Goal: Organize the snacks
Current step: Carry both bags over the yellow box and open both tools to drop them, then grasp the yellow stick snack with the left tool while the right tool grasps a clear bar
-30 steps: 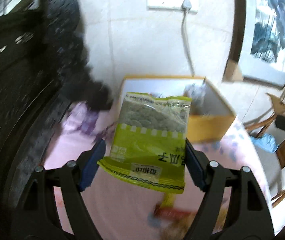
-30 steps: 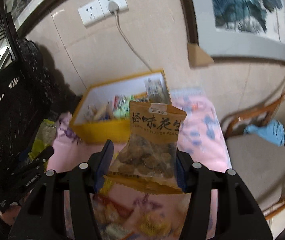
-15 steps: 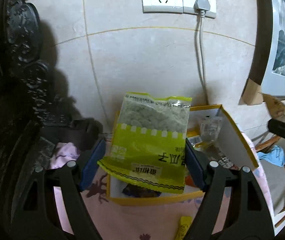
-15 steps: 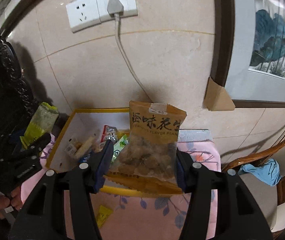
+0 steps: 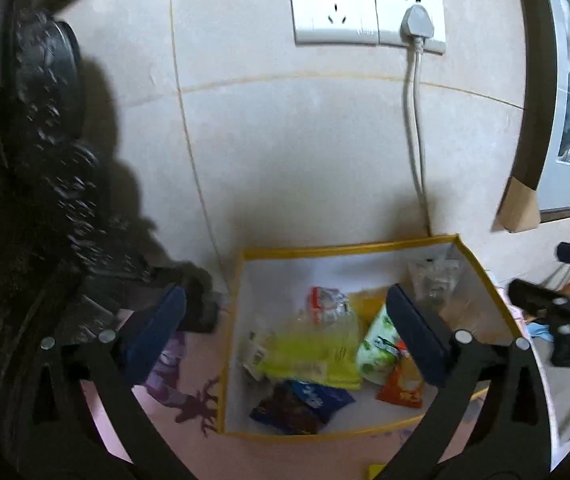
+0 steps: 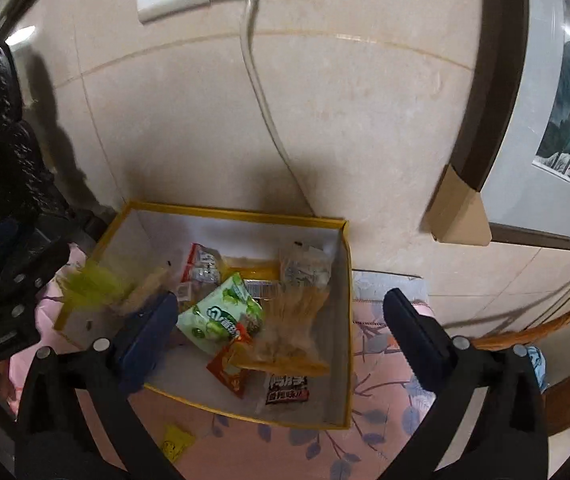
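Both packets, clamped 0.5 s earlier, are now released. The left gripper (image 5: 285, 332) and right gripper (image 6: 281, 328) are spread wide, empty. The lime-green packet (image 5: 309, 352) and the peanut packet (image 6: 289, 320) are seen blurred inside the yellow-rimmed box (image 6: 341, 320). 2 snacks are judged stowed; 1 small yellow packet (image 6: 175, 442) remains on the pink cloth (image 6: 381, 408).

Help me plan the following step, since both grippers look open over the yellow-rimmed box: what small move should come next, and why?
Probably draw both grippers back toward the loose snacks on the pink cloth. The left gripper and right gripper are open and empty, while the yellow-green packet and brown peanut packet appear blurred inside the box. A small yellow packet lies outside it.
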### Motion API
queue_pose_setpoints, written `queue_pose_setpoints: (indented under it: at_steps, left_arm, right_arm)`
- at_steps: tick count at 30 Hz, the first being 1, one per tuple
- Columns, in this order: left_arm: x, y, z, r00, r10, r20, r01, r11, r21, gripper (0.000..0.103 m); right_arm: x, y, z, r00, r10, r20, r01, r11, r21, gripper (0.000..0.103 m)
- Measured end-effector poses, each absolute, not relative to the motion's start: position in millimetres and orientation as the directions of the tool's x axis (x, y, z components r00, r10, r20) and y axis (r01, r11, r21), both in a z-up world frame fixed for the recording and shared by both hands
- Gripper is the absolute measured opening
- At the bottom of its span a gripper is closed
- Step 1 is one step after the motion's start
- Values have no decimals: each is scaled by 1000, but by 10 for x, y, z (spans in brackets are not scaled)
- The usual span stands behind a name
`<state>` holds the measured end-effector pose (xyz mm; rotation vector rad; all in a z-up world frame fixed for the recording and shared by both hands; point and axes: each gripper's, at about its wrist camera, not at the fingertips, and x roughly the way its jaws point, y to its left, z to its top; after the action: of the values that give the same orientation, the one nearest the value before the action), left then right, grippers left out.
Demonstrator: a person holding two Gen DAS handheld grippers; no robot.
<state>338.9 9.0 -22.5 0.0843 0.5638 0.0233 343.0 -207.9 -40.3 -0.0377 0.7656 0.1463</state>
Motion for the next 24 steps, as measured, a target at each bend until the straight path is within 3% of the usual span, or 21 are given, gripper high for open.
queue_pose_setpoints:
  at_steps: [5,9,11,13,17,22,23,24]
  left_arm:
    - [3292,123,-264,818,53,-573,0,996,91,101]
    - [3022,182,-400,796,53,-603,10,995,100,101]
    - [2809,203,-522,793,53,-607,23,993,116,101]
    - [2664,175,-639,779,53,-624,56,986,154,101]
    - [2479,135,-820,738,47,-673,89,982,166,101]
    - [2157,-15,-1150,674,-13,-739,160,979,129,101]
    - [2098,-87,-1236,666,-26,-746,197,970,142,101]
    - [2070,-144,-1302,663,-21,-748,216,962,164,101]
  right_arm:
    - [3230,-2311,-354,696,108,-710,-108,993,46,102]
    - [2875,-2540,-534,628,50,-776,-45,999,28,102]
    - [2626,-2712,-870,534,-89,-841,71,996,-60,102]
    - [2377,-2937,-1363,408,-143,-902,213,975,-58,102]
    - [2091,-3072,-2123,262,-135,-956,333,942,-41,102]
    - [1944,-2944,-2490,296,-106,-949,350,937,5,99]
    - [1892,-2892,-2464,337,-121,-934,348,937,4,85]
    - [1862,-2852,-2433,358,-125,-926,343,939,6,62]
